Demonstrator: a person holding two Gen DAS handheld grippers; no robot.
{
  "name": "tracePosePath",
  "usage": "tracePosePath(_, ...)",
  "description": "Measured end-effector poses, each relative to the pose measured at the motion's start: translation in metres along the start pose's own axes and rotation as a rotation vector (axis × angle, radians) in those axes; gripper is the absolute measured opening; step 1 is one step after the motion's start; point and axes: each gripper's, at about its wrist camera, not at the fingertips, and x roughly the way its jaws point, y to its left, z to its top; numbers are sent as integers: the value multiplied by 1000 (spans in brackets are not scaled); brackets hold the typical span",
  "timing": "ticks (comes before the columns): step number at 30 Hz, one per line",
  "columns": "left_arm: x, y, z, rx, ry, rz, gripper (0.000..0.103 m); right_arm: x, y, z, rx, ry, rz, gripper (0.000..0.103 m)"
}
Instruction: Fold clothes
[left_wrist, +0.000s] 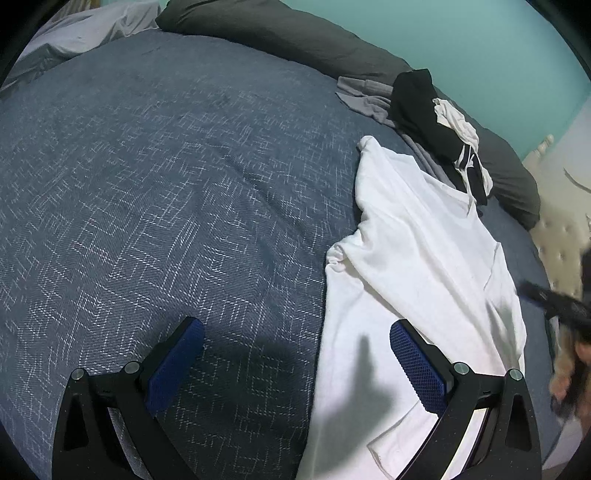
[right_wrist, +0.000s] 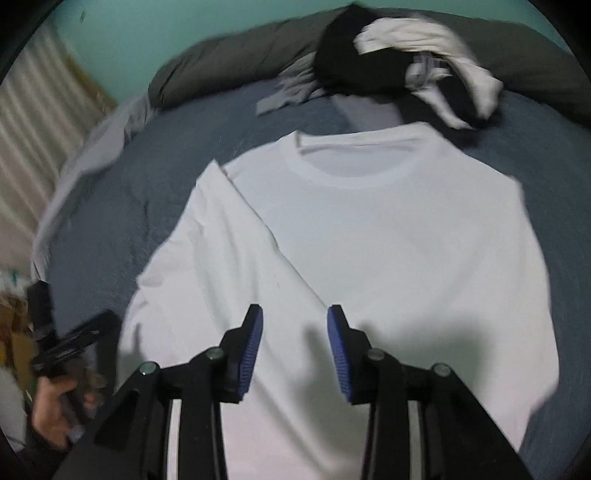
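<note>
Shirt (right_wrist: 369, 240) flat on bed (left_wrist: 147, 184) — both claws empty, apart.

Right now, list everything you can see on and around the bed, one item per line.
white T-shirt: one, white, flat on the bedspread, collar towards the pillows, one sleeve folded in
clothes heap: one pile, black, white and grey pieces, beyond the shirt's collar
bedspread: one, blue with pale flecks, covers the bed
pillows: dark grey, along the wall side of the bed; count unclear
pale sheet: one, light grey, crumpled at the bed's far corner
wall: teal, behind the pillows
left claw: black with blue pads, open, one pad over the shirt's edge
right claw: black with blue pads, open over the shirt, nothing between them
</note>
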Motion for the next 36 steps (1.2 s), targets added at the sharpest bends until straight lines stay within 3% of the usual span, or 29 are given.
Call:
tracePosePath(9, 2, 3, 1, 3, 5, -7, 103, 71, 26, 37, -99, 95, -23, 35)
tracePosePath(11, 2, 3, 0, 3, 6, -7, 103, 79, 25, 39, -108, 109, -26, 14)
tracePosePath(14, 2, 4, 0, 3, 7, -7, 103, 82, 25, 41, -113, 110, -44, 2)
tracePosePath(21, 1, 5, -1, 2, 7, -11, 103, 82, 21, 44, -105, 57, -111, 1)
tracePosePath(26, 2, 6, 0, 3, 9, -12, 103, 91, 16, 45, -64, 70, -96, 2)
tracePosePath(33, 1, 7, 0, -8, 11, -18, 103, 56, 20, 41, -109, -22, -6, 4)
tracePosePath(34, 1, 7, 0, -9, 11, -18, 103, 55, 24, 39, -134, -5, 23, 8)
tracePosePath(36, 1, 6, 0, -7, 11, -17, 103, 61, 34, 31, -206, 56, -4, 17)
